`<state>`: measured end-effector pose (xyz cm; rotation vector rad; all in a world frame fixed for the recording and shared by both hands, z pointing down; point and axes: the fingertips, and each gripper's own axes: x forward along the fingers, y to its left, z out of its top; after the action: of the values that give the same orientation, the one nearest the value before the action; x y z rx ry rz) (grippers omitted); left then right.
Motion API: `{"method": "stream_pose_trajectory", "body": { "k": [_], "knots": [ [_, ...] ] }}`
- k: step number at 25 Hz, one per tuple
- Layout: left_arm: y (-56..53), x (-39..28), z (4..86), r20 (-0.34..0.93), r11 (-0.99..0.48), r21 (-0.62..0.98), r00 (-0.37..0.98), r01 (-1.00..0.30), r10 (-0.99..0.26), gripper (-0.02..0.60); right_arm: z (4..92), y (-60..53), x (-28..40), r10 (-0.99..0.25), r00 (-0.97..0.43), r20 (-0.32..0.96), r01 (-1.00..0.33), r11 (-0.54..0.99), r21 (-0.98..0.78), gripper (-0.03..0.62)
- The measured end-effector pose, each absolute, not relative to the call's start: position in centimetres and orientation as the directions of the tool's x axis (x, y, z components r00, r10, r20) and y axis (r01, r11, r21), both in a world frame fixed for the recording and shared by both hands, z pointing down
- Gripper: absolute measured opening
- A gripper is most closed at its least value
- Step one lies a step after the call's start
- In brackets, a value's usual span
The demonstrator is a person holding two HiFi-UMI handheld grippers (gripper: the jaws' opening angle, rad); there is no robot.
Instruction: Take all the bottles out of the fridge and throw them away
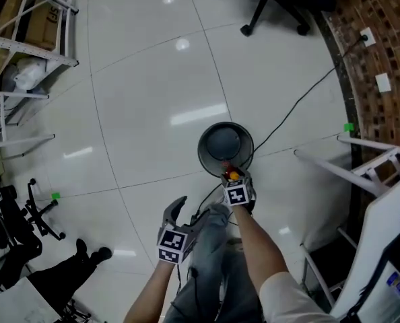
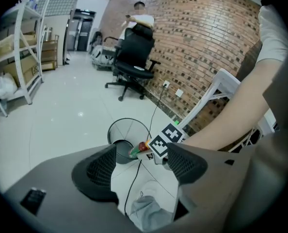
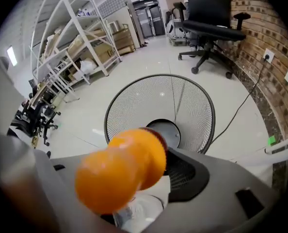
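Pinching an orange bottle (image 3: 122,171) between its jaws, the right gripper (image 1: 232,177) points steeply down at a black wire-mesh wastebasket (image 3: 134,106). In the right gripper view the bottle fills the gap between the jaws; its darker far end reaches just past the ribbed pad on the right side, and the jaw on the other side is hidden behind the bottle's blurred orange body. The basket's round mouth opens directly ahead of and below the fingertips, with its solid dark bottom showing just beyond the bottle's tip. In the head view the bottle sits at the near rim of the basket, above it rather than inside it.

The left gripper (image 2: 143,159) hangs just to the left of the right one and a little nearer the person, with its jaws spread apart and nothing between the two ribbed pads. Through the gap its own view shows the white tiled floor (image 2: 61,120), grey cloth close below, the right gripper's marker cube (image 2: 166,139) and the basket beyond it.

A black cable (image 1: 301,103) runs across the floor past the basket toward a brick wall (image 1: 382,39), and a black office chair (image 3: 209,13) stands well beyond the basket.
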<state>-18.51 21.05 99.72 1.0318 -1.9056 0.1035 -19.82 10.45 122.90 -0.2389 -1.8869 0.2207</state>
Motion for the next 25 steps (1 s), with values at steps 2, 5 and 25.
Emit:
{"method": "stream_pose_trajectory", "body": {
  "k": [2, 5, 25],
  "knots": [
    [21.0, -17.8, 99.8, 0.768, 0.646, 0.333, -0.200, -0.687, -0.608, 0.319, 123.0, 10.3, -19.1, 0.290, -0.301, 0.908, 0.026, 0.955, -0.296, 0.288],
    [20.8, -17.8, 99.3, 0.769, 0.655, 0.340, -0.201, -0.675, -0.607, 0.319, 122.3, 10.4, -19.0, 0.327, -0.290, 0.899, 0.027, 0.942, -0.334, 0.293],
    [13.6, -19.4, 76.5, 0.608, 0.481, 0.406, -0.163, -0.777, -0.777, 0.319, 85.2, 5.7, -13.5, 0.329, -0.572, 0.752, 0.060, 0.930, -0.362, 0.291]
  ]
}}
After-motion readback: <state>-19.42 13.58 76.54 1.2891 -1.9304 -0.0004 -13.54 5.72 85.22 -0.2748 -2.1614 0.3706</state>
